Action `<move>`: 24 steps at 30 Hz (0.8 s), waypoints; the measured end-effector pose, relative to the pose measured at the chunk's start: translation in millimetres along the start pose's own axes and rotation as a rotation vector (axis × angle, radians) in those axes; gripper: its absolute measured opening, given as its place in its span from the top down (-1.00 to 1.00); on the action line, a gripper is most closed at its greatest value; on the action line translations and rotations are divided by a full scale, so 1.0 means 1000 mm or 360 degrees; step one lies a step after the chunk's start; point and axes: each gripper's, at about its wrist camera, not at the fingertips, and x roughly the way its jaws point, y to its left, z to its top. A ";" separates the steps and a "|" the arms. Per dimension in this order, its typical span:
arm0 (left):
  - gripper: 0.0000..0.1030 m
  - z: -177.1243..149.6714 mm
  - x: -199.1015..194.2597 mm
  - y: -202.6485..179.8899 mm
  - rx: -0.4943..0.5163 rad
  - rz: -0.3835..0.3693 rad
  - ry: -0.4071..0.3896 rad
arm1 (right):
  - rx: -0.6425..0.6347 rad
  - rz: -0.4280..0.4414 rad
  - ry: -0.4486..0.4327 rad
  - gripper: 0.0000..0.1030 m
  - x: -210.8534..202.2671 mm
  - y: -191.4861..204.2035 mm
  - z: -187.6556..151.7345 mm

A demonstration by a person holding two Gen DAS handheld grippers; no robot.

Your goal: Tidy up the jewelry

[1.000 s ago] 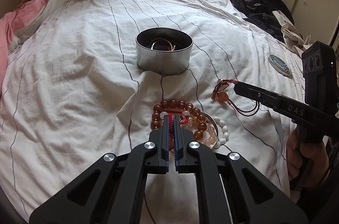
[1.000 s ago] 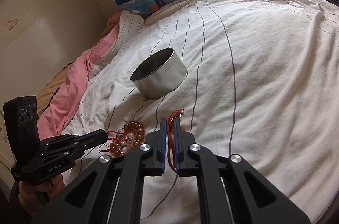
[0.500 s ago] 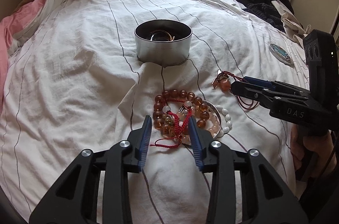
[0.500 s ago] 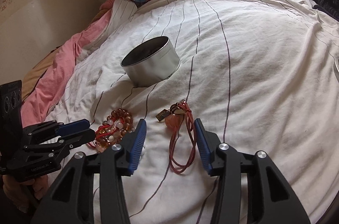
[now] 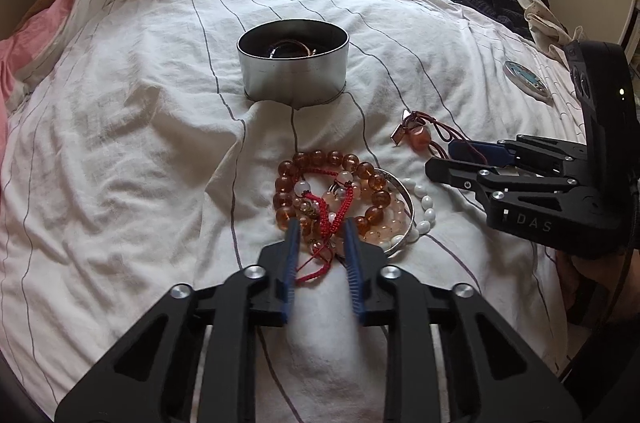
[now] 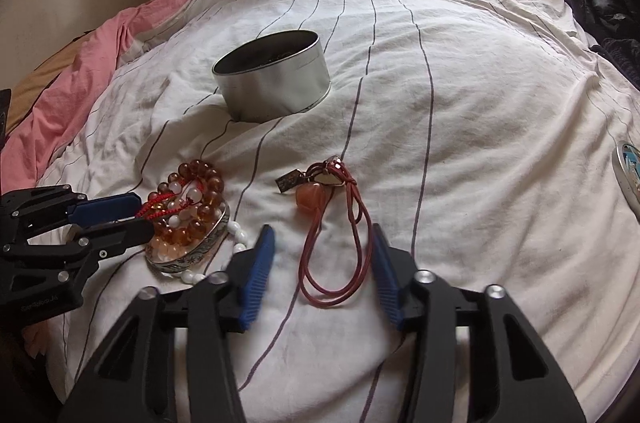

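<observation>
**Both sets of fingers spread, pile mostly still on the bed**

Fingers on my left gripper (image 5: 320, 243) are parted around the red knotted cord of the amber bead bracelet (image 5: 332, 191), gripping nothing. Same with my right gripper (image 6: 322, 263), spread either side of the red cord necklace with the orange stone pendant (image 6: 332, 223). Round silver tin (image 5: 293, 63) already holds some dark pieces, so I'd say partway done. Silver bangle (image 5: 404, 219) and white bead strand (image 5: 426, 207) still wait on the white striped duvet (image 5: 120, 163).

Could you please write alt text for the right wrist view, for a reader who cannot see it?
The open right gripper straddles a red cord necklace with an orange stone pendant on a white striped bedsheet. At left, the left gripper, jaws apart, reaches a pile of amber bead bracelets; a round silver tin stands behind.
</observation>
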 end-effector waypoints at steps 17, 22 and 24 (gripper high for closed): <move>0.93 0.014 -0.034 0.011 -0.0144 -0.0178 -0.0285 | 0.0174 0.0416 -0.0298 0.94 -0.038 -0.012 0.012; 0.93 0.015 -0.035 0.008 -0.0126 -0.0150 -0.0300 | 0.0122 0.0423 -0.0340 0.94 -0.043 -0.004 0.014; 0.93 0.015 -0.035 0.007 -0.0116 -0.0122 -0.0297 | 0.0122 0.0429 -0.0345 0.94 -0.043 -0.005 0.014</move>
